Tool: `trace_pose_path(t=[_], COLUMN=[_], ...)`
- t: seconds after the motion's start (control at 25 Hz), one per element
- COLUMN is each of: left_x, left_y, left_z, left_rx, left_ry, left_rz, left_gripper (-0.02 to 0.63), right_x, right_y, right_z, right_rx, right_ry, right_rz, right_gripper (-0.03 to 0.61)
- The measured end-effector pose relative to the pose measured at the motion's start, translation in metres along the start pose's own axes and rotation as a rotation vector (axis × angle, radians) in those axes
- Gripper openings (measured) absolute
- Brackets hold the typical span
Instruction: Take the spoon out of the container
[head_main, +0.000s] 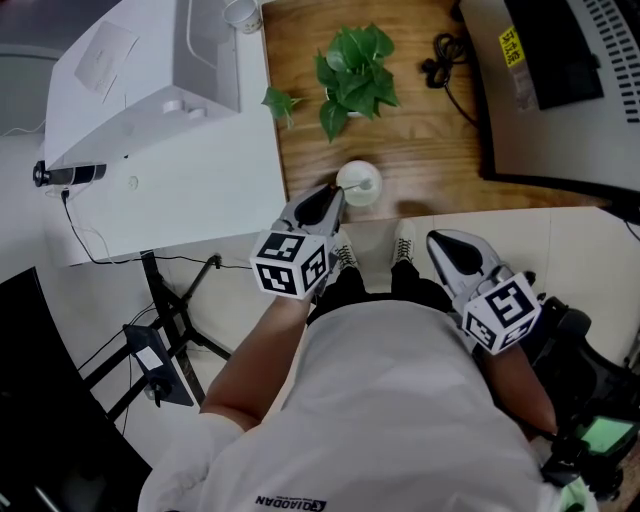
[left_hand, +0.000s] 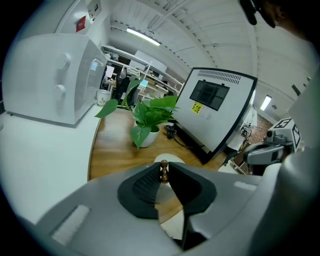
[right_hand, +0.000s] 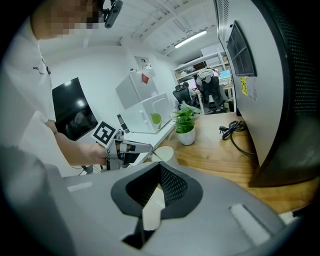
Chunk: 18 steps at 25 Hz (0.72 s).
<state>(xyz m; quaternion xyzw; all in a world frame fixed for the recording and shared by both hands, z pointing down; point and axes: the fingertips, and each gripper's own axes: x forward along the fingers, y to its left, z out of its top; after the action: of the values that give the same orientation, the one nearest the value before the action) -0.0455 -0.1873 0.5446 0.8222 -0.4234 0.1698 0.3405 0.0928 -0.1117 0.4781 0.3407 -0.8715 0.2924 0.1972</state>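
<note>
A small white container (head_main: 357, 184) stands near the front edge of the wooden table (head_main: 430, 150). A spoon (head_main: 364, 184) with a brown wooden handle (left_hand: 163, 169) stands in it. My left gripper (head_main: 335, 197) reaches the container from the left. In the left gripper view, the left gripper (left_hand: 163, 173) is shut on the knob end of the handle, and the container's rim (left_hand: 174, 160) shows just behind. My right gripper (head_main: 434, 240) hangs off the table's front edge to the right, shut and holding nothing. In the right gripper view, the right gripper (right_hand: 159, 166) points toward the container (right_hand: 164, 152).
A potted green plant (head_main: 352, 72) stands behind the container. A white appliance (head_main: 150, 90) sits on the white counter at the left. A grey cabinet with a dark panel (head_main: 560, 90) fills the right, with a black cable (head_main: 445, 55) beside it.
</note>
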Motion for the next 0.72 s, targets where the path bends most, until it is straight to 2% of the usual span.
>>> trace_pose_path(t=[0.4, 0.72], left_x=[-0.029, -0.07], left_y=[-0.013, -0.034], left_z=[0.031, 0.061], left_rx=[0.071, 0.115], left_ry=[-0.101, -0.195], left_rz=[0.0, -0.031], left_gripper=[0.054, 0.054], right_x=[-0.006, -0.01], right_y=[0.013, 0.017], right_z=[0.008, 0.036], right_rx=[-0.04, -0.114], right_ry=[-0.03, -0.085], right_rz=[0.008, 0.012], right_gripper=[0.008, 0.008])
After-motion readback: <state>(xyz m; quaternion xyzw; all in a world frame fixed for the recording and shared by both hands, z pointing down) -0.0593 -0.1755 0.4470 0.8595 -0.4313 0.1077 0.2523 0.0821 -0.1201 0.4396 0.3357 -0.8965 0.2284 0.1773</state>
